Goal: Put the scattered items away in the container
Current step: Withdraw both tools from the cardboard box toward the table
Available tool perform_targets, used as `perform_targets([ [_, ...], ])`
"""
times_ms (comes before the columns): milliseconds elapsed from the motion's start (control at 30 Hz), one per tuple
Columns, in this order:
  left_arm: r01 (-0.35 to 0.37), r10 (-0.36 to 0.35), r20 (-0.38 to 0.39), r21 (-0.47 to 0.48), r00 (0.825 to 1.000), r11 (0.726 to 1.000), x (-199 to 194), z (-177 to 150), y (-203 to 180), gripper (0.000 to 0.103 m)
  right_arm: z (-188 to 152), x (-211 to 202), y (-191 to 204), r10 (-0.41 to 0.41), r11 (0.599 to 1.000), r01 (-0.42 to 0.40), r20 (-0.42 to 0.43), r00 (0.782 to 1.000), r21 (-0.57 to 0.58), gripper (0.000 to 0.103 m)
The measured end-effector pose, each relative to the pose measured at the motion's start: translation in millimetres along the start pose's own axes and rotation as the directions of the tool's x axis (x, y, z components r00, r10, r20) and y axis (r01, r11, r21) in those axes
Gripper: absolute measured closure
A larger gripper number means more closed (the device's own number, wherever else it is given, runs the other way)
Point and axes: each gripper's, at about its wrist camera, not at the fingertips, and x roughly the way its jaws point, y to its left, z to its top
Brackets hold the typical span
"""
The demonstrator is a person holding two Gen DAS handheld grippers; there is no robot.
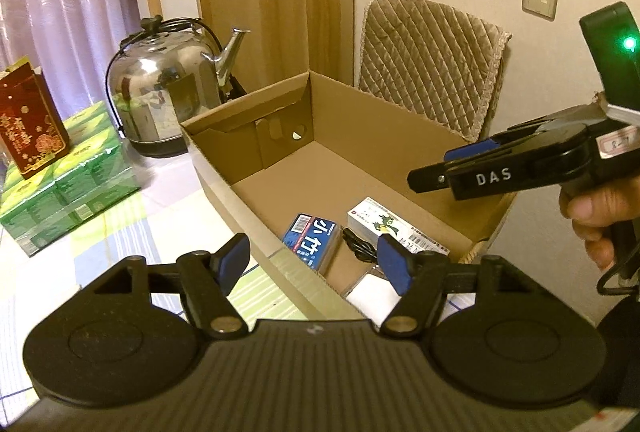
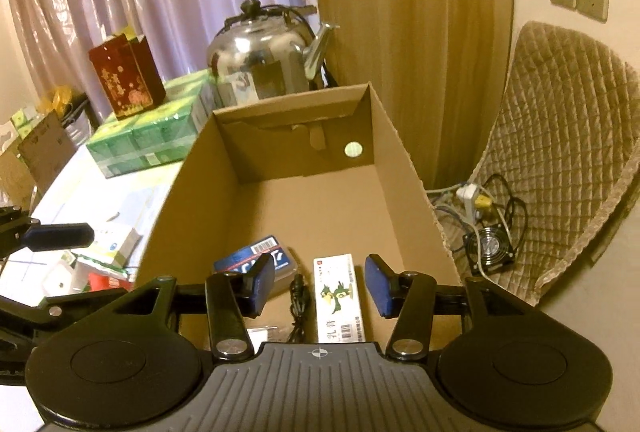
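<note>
An open cardboard box stands on the table. On its floor lie a blue packet, a white carton with a green bird and a black cable. My left gripper hovers open and empty over the box's near rim. My right gripper is open and empty above the box's near end; in the left wrist view it reaches in from the right, held by a hand. Several small boxes lie scattered on the table left of the box.
A steel kettle stands behind the box, with green tissue packs and a red carton to its left. A quilted chair back, a small fan and cables are on the right.
</note>
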Motion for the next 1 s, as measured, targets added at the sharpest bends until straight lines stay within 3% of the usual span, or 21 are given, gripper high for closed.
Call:
perform_targets([
  [133, -0.020, 0.020, 0.005, -0.018, 1.000, 1.000, -17.4, -5.3, 2.0, 0.034, -0.2, -17.4, 10.2, 0.006, 1.000, -0.006, 0.018, 1.000, -0.005, 0.046],
  [400, -0.058, 0.059, 0.008, -0.056, 0.998, 0.997, -54.7, -22.9, 8.5, 0.027, -4.3, -55.2, 39.8, 0.045, 0.999, -0.044, 0.049, 0.998, -0.033, 0.022],
  [600, -0.082, 0.084, 0.015, -0.096, 0.996, 0.992, -84.6, -42.0, 15.1, 0.015, -13.7, -71.9, 70.3, 0.079, 0.995, -0.075, 0.052, 0.996, -0.070, 0.008],
  [733, -0.112, 0.114, 0.009, -0.132, 0.993, 0.985, -104.1, -56.5, 24.4, 0.012, -20.6, -78.9, 91.5, 0.102, 0.990, -0.097, 0.047, 0.994, -0.100, 0.002],
  [1000, -0.177, 0.179, -0.006, -0.196, 0.984, 0.965, -142.0, -85.8, 47.5, 0.005, -30.8, -83.5, 126.5, 0.144, 0.980, -0.138, 0.031, 0.989, -0.143, 0.002],
])
